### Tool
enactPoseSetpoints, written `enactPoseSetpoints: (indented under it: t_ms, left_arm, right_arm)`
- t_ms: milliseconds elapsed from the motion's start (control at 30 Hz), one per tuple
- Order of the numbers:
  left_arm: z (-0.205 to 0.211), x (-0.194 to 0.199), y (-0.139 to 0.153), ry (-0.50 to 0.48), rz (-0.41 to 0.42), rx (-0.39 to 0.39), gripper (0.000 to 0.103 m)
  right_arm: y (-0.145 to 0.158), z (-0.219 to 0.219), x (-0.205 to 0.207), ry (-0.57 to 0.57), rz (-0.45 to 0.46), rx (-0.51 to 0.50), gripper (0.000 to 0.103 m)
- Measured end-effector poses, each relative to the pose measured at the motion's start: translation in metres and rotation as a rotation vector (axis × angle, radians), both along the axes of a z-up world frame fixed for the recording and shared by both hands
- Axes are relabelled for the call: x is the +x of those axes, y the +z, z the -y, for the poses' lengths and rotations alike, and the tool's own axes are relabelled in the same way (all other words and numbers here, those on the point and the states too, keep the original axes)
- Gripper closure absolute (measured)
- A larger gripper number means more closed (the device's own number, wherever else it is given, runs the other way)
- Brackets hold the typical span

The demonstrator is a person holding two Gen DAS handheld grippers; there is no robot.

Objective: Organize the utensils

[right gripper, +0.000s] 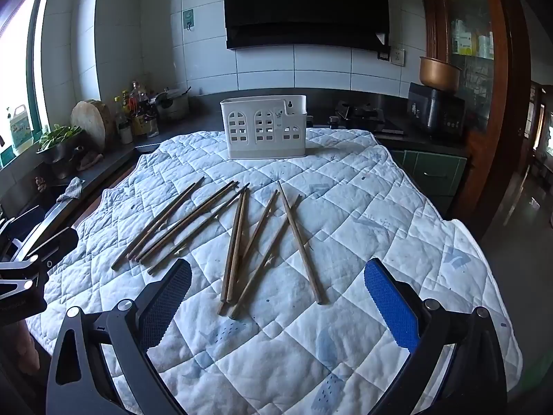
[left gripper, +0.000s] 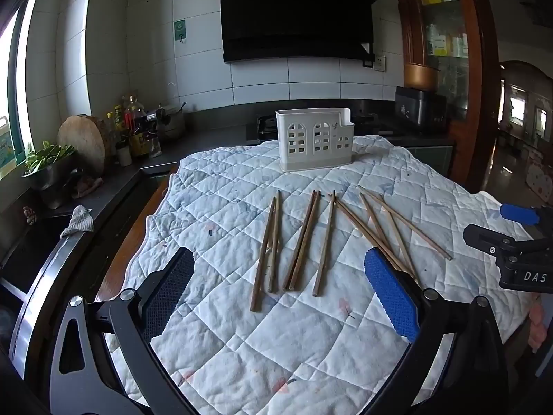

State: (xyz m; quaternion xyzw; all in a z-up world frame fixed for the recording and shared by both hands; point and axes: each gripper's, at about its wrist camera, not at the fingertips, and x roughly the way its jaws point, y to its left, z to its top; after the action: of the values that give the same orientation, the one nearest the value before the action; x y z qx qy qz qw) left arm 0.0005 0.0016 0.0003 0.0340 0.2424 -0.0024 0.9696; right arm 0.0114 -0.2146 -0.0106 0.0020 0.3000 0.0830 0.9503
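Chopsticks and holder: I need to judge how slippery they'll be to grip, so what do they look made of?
Chopsticks: probably wood or bamboo, matte brown with uneven tone and no shine. Holder: likely molded plastic, smooth off-white, with clean window-shaped cutouts. They rest on a quilted fabric cloth.

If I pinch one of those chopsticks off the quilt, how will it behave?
The chopsticks look like thin, straight wood, so probably stiff and light. Several cross each other, so lifting one may drag its neighbours. The soft quilt should stop them rolling, but may let a stick sink, making a pinch by the open right gripper harder.
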Motion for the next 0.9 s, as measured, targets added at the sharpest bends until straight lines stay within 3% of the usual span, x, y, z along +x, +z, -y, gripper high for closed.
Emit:
enactPoseSetpoints:
  t_ms: [233,267,900]
  left_arm:
    - [0.001,-0.005,0.005,0.051,0.013,-0.009,0.005]
    - [-0.002,-0.005,0.004,-0.006,-0.001,-0.016,0.005]
    - [-0.006,-0.003,0.007,0.008,-0.001,-0.025,0.005]
  right_arm:
    - [0.002,-0.001,-0.002,0.001,0.006,-0.013,0.006]
    - [0.003,-0.001,-0.002,0.002,0.005,-0.011,0.006]
    - [0.011,-0.002,-0.007,0.006,0.026,-0.016,0.006]
